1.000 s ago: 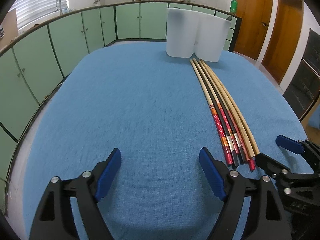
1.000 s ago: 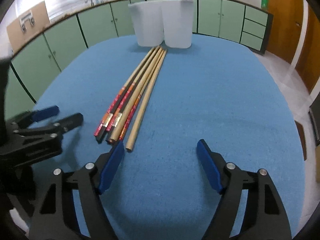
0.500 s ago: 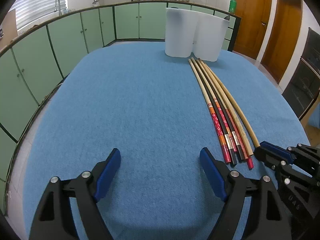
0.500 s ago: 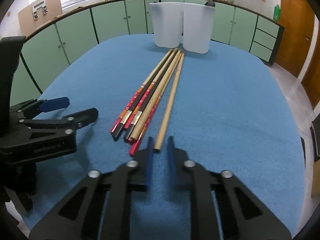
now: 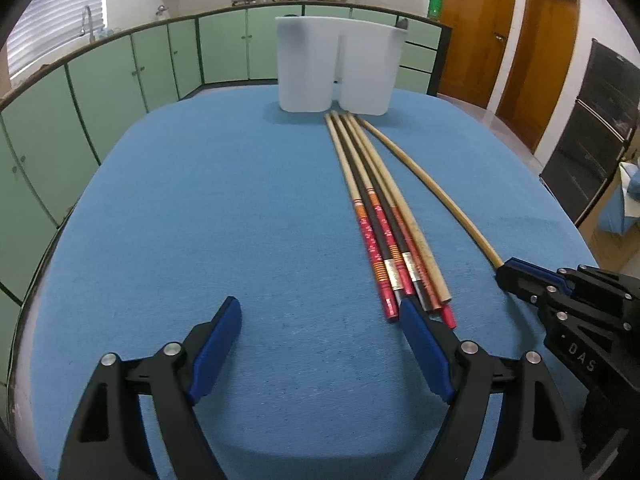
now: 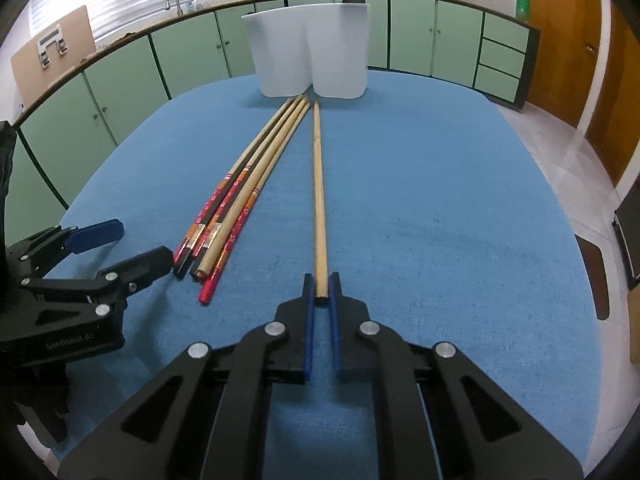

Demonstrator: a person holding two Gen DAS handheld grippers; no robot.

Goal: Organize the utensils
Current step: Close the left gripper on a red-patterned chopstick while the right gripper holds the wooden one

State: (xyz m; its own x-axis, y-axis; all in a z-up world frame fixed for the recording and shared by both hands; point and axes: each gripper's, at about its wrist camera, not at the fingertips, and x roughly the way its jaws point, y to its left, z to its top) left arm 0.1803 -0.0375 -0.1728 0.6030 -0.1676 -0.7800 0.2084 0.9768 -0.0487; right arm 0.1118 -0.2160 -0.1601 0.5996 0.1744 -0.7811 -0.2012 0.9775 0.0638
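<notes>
One plain chopstick (image 6: 319,184), pinched at its near end in my right gripper (image 6: 319,298), points lengthwise toward the white holder (image 6: 308,48); my left gripper (image 5: 320,344) gapes empty.

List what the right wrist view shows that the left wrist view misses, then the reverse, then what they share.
Only the right wrist view: the right tool seen head-on, its pads shut on the near end of the plain chopstick; a cardboard sheet on the counter.

Only the left wrist view: the left tool from behind, open over bare cloth; two wooden doors; a dark oven.

Both: the blue table, the white holder, the chopstick bundle, the green cabinets, and each other's tool from the side.
</notes>
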